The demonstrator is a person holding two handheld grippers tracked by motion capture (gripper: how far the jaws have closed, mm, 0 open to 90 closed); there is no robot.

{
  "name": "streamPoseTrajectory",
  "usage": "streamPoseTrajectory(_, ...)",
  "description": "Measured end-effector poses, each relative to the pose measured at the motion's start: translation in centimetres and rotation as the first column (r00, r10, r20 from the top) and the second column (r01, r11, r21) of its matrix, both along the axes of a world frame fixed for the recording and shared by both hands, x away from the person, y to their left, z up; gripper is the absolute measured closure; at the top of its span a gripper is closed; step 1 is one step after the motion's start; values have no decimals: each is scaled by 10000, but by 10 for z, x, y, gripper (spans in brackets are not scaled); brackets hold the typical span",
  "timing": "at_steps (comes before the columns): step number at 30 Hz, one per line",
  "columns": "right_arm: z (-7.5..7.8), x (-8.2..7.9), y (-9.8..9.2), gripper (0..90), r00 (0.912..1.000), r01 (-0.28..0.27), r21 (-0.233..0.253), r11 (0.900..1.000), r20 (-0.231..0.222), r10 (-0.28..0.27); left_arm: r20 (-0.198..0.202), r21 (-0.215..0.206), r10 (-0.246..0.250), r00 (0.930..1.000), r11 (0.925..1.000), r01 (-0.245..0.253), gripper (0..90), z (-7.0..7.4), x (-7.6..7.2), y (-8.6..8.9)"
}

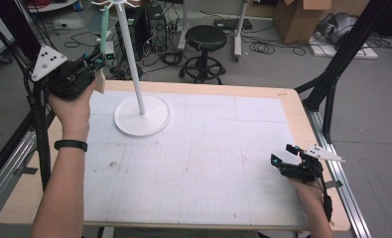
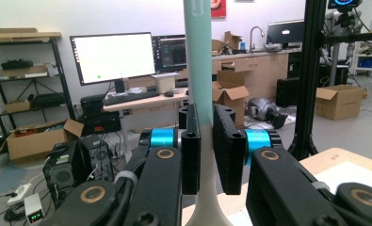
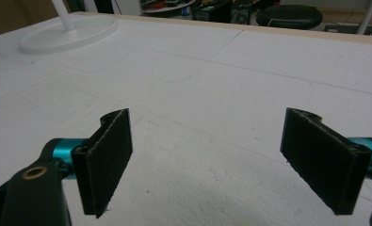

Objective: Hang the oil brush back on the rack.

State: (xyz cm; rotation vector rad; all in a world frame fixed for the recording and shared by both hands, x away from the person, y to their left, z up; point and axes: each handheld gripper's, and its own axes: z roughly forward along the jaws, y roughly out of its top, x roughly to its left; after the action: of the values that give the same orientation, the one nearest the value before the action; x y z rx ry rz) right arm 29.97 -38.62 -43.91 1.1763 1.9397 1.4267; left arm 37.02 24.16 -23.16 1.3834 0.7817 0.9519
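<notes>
My left gripper (image 1: 98,62) is raised over the table's far left corner, shut on a long utensil. Its pale green handle (image 1: 104,34) points up and its cream end (image 1: 100,82) hangs below the jaws. In the left gripper view the two jaws clamp the pale green handle (image 2: 198,56), which widens into cream at the bottom. A white stand (image 1: 143,116) with a round base, a thin pole and hooks at the top is just right of that gripper. My right gripper (image 1: 282,154) hovers low over the white mat (image 3: 212,84) at the front right, open and holding nothing.
The stand's base (image 3: 70,33) lies far off in the right gripper view. Black frame legs (image 1: 332,74) flank the table's right side and a black post (image 1: 39,124) its left. A stool (image 1: 206,37), cables and cardboard boxes sit on the floor beyond.
</notes>
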Motion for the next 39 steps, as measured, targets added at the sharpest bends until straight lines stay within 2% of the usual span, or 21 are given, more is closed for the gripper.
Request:
streamPoseTrajectory(2, 0, 0, 0, 166, 10000, 7, 8, 10000, -11, -6, -45, 234, 116, 9999, 9997, -115, 815, 0, 0, -2)
streamPoseTrajectory(6, 0, 0, 0, 166, 10000, -6, 20, 10000, -3, 6, -105, 275, 150, 9998, 9995, -148, 810, 0, 2, -3)
streamPoseTrajectory(11, -1, 1, 0, 166, 10000, 5, 41, 10000, -55, -5, -546, 526, 331, 9980, 9982, -303, 571, -1, 5, -5)
streamPoseTrajectory(14, -1, 1, 0, 166, 10000, -24, 1, 10000, -12, 24, -881, 233, 179, 9959, 9996, -159, 435, -5, 3, -4)
streamPoseTrajectory(19, -1, 1, 1, 166, 10000, -55, -50, 10000, 8, 55, -1185, 218, -262, 9926, 9993, 290, 320, -15, -5, -4)
streamPoseTrajectory(20, -1, 0, 2, 167, 10000, -47, -30, 10000, -32, 47, -1340, 236, -546, 9895, 9980, 583, 298, -21, -9, -4)
streamPoseTrajectory(22, 0, 0, 2, 166, 10000, -37, -34, 10000, -31, 37, -1460, 293, -639, 9872, 9972, 689, 272, -26, -13, -4)
streamPoseTrajectory(23, 0, 0, 2, 166, 10000, -61, -41, 10000, 17, 61, -1642, 204, -978, 9816, 9945, 1025, 235, -34, -17, -3)
streamPoseTrajectory(25, 0, 0, 2, 166, 10000, -67, -48, 10000, 10, 67, -1727, 173, -1124, 9785, 9930, 1172, 223, -40, -20, -3)
streamPoseTrajectory(26, 0, 0, 2, 166, 10000, -66, -54, 10000, 7, 66, -1804, 112, -1309, 9749, 9908, 1351, 204, -45, -23, -4)
streamPoseTrajectory(27, -1, 0, 3, 166, 10000, -83, -59, 9999, -32, 83, -1932, 154, -1635, 9674, 9854, 1696, 193, -55, -28, -3)
streamPoseTrajectory(28, -1, 0, 3, 166, 10000, -83, -59, 9999, -32, 83, -1932, 154, -1635, 9674, 9854, 1696, 187, -55, -28, -3)
streamPoseTrajectory(29, 0, 1, 3, 166, 9999, -119, -87, 9999, 21, 119, -2045, 326, -1883, 9606, 9795, 1990, 181, -66, -34, -3)
streamPoseTrajectory(30, 0, 1, 3, 166, 9999, -119, -87, 9999, 21, 119, -2045, 326, -1883, 9606, 9795, 1990, 181, -66, -34, -3)
streamPoseTrajectory(31, 0, 0, 4, 166, 9999, -136, -113, 9998, -2, 136, -1920, 614, -1997, 9609, 9747, 2148, 186, -78, -41, -2)
streamPoseTrajectory(33, -1, 0, 4, 166, 9999, -133, -102, 9999, -12, 133, -1868, 603, -2102, 9597, 9725, 2247, 200, -83, -44, -1)
streamPoseTrajectory(35, -1, 1, 5, 166, 9999, -168, -161, 9997, -23, 167, -1990, 505, -2295, 9527, 9685, 2438, 200, -95, -49, 2)
streamPoseTrajectory(36, -1, 0, 5, 166, 9998, -172, -158, 9997, -32, 171, -2053, 573, -2286, 9516, 9679, 2449, 192, -99, -51, 3)
streamPoseTrajectory(37, -1, 0, 5, 166, 9998, -180, -195, 9996, 0, 180, -2244, 725, -2345, 9459, 9639, 2562, 187, -107, -54, 4)
streamPoseTrajectory(38, -1, 0, 5, 166, 9998, -180, -195, 9996, 0, 180, -2244, 725, -2345, 9459, 9639, 2562, 176, -107, -54, 4)
streamPoseTrajectory(39, -1, 0, 6, 166, 9999, -157, -163, 9997, -50, 156, -2350, 800, -2425, 9412, 9603, 2674, 176, -114, -57, 4)
